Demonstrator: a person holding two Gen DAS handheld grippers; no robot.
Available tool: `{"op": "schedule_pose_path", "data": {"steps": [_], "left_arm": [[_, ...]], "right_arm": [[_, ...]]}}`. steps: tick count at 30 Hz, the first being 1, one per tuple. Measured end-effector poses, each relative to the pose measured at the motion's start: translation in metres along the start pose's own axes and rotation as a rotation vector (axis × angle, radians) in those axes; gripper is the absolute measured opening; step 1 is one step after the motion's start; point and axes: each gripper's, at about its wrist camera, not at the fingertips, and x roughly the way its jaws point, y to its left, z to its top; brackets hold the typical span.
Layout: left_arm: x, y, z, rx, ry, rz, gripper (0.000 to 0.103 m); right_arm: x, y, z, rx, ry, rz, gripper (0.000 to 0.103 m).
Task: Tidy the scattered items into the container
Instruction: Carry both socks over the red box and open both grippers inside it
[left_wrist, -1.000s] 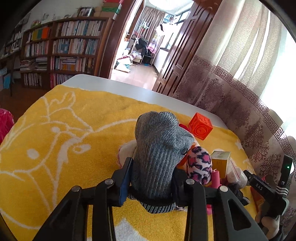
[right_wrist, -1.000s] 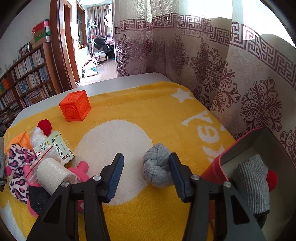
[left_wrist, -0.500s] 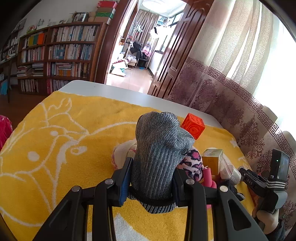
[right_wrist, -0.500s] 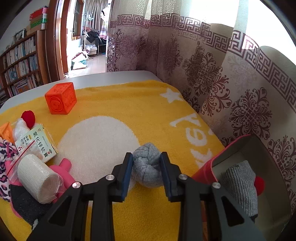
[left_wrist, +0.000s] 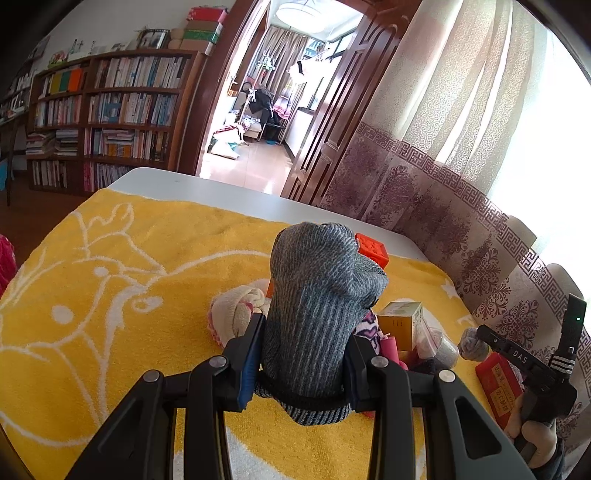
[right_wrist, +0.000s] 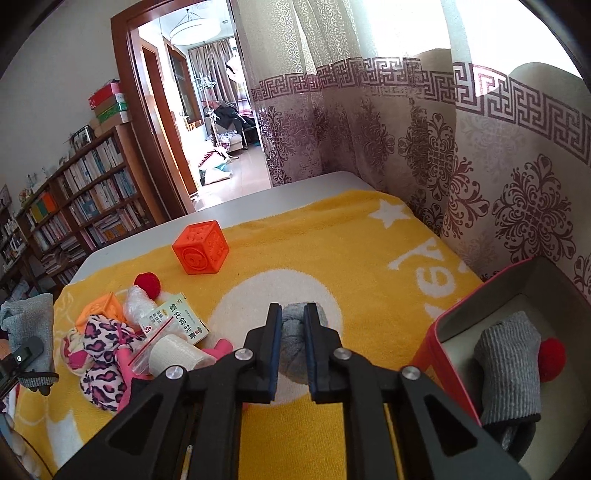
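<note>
My left gripper (left_wrist: 303, 332) is shut on a grey knitted sock (left_wrist: 317, 295) and holds it upright above the yellow towel (left_wrist: 110, 295). My right gripper (right_wrist: 293, 317) is shut on a rolled grey sock ball (right_wrist: 295, 343) lifted a little off the towel. The red container (right_wrist: 447, 332) stands at the right, with a grey sock (right_wrist: 509, 369) and a red pompom (right_wrist: 552, 358) inside. The right gripper and the sock ball (left_wrist: 471, 343) also show in the left wrist view, beside the container (left_wrist: 498, 384).
A pile lies left of the right gripper: leopard-print cloth (right_wrist: 99, 350), white bandage roll (right_wrist: 173, 354), medicine box (right_wrist: 181, 317), red ball (right_wrist: 147, 284), small orange block (right_wrist: 101, 306). An orange cube (right_wrist: 201, 251) sits farther back. Curtains (right_wrist: 480, 166) border the table's right side.
My right gripper closed on the grey sock ball and raised it slightly. My left gripper kept its hold on the grey sock and drifted a little left.
</note>
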Motion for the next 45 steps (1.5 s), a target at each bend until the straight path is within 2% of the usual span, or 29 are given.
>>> {"op": "schedule_pose_path", "data": {"steps": [5,19,45], "left_arm": [[-0.001,-0.005,-0.003,0.01,0.0,-0.012,0.038],[-0.012,-0.034,-0.01,0.089,-0.015,-0.063,0.038],[-0.019,-0.086,-0.031,0.259,-0.023,-0.093,0.038]], "right_arm": [[-0.009,-0.005,0.001,0.043,-0.01,0.059,0.013],[-0.024,0.0,-0.011,0.04,-0.02,0.055,0.013],[-0.06,-0.015,-0.039,0.084,-0.079,-0.022,0.013]]}}
